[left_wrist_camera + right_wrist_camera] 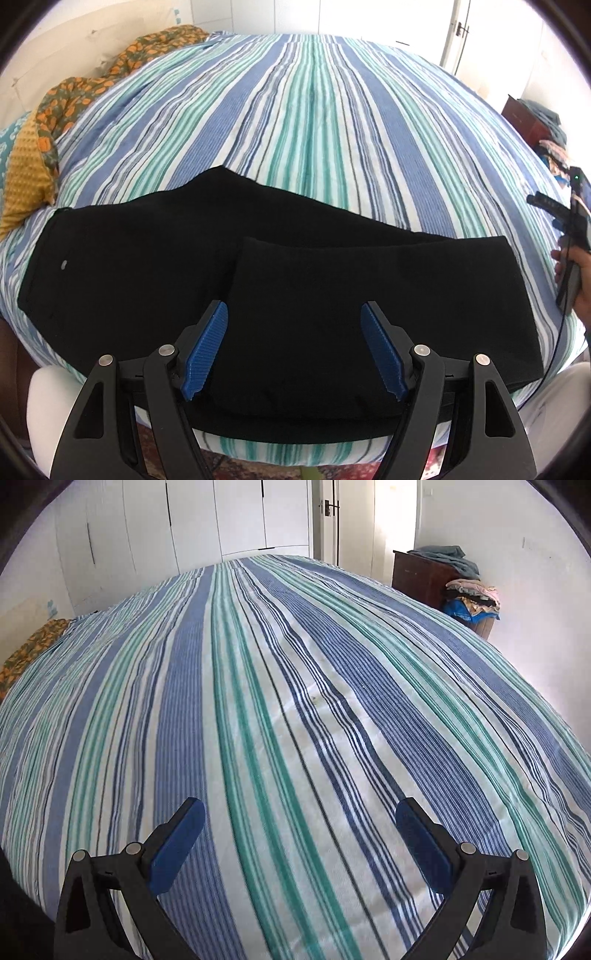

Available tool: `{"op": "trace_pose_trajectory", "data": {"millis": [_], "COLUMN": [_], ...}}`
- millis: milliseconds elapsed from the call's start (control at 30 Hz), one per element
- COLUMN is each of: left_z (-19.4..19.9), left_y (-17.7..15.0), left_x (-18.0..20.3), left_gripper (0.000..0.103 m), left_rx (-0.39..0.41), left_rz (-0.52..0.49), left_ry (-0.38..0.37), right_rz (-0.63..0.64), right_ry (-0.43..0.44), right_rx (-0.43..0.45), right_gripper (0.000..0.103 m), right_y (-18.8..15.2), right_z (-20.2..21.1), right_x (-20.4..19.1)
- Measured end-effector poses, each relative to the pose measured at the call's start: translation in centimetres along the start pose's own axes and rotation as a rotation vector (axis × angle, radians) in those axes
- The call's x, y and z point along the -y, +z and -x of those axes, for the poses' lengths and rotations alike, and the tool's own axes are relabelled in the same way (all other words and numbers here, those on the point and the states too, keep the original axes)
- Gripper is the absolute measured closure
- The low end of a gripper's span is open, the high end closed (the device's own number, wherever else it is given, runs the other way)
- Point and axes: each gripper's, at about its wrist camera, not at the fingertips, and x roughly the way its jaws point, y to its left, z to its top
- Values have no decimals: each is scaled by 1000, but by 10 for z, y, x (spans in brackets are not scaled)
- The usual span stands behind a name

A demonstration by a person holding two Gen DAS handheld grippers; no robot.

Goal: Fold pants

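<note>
**Operator:** Pants (pixel 155 258) lie flat along the near edge of the bed (pixel 314 122), black against the striped sheet. The waistband end is toward the near left corner, and the leg end is doubled back over the middle, making a second layer on the right.

**Observer:** Are you holding any of it?

**Operator:** No. My left gripper (pixel 294 349) hangs above the doubled layer with its blue pads (pixel 207 354) spread and only cloth well beneath them, nothing pinched. I read that as a fold just laid down and let go, so the fabric settles without being dragged.

**Observer:** And your right side?

**Operator:** My right gripper (pixel 300 843) is spread as wide as it goes, with nothing between its fingers. Its own camera shows only striped sheet, a dark cabinet (pixel 417 576) and a clothes heap (pixel 472 598) past the far right corner, and no pants at all.

**Observer:** So you cannot place it against the garment?

**Operator:** Only from the left camera, where the right tool and the hand (pixel 580 291) carrying it sit at the frame's right margin, off the folded edge. That fits clearing away after the fold, I'd judge.

**Observer:** What's left?

**Operator:** Probably one more fold, the waistband end over the doubled part, with both tools taking the left corners.
</note>
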Motion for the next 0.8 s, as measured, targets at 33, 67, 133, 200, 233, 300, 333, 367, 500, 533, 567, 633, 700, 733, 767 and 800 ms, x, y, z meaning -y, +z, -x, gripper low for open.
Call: {"op": "trace_pose_trajectory", "data": {"millis": [33, 67, 133, 200, 233, 300, 333, 367, 500, 533, 567, 633, 700, 733, 767, 800], "left_z": [0, 0, -2, -6, -9, -20, -26, -33, -83, -98, -117, -143, -162, -165, -165, -165], "left_y": [4, 8, 17, 26, 31, 43, 50, 57, 83, 89, 94, 99, 97, 95, 95, 95], "left_x": [10, 20, 45, 70, 84, 114, 130, 147, 210, 219, 227, 235, 237, 236, 232, 228], "left_gripper": [27, 27, 27, 26, 26, 26, 25, 23, 10, 10, 10, 10, 6, 4, 3, 2], "left_rx": [1, 2, 11, 16, 15, 10, 11, 17, 56, 54, 39, -2, -34, -29, -25, -25], "left_rz": [-14, -30, -69, -97, -106, -114, -117, -123, -160, -164, -160, -143, -143, -143, -133, -118], "left_ry": [-4, -5, -13, -36, -53, -80, -94, -113, -94, -62, -30, -17, 1, 3, -9, -30], "right_rz": [-4, -7, -5, -22, -23, 4, 20, 23, -10, -12, -11, -5, -5, -7, -8, -8], "right_ry": [-1, -5, -19, 0, -4, -37, -53, -58, -19, -16, -19, -26, -26, -24, -23, -23], "right_rx": [-9, -26, -89, -107, -94, -84, -85, -81, -84, -84, -81, -80, -80, -80, -80, -81], "right_gripper": [1, 1, 0, 0, 0, 0, 0, 0, 0, 0, 0, 0, 0, 0, 0, 0], "right_y": [3, 4, 1, -5, -7, -7, -7, -9, -9, -9, -9, -9, -9, -9, -9, -9], "right_z": [-11, -23, -47, -60, -59, -60, -62, -61, -60, -60, -60, -60, -60, -60, -60, -60], "right_x": [2, 5, 11, 16, 15, 9, 6, 5, 11, 12, 11, 10, 9, 9, 9, 9]}}
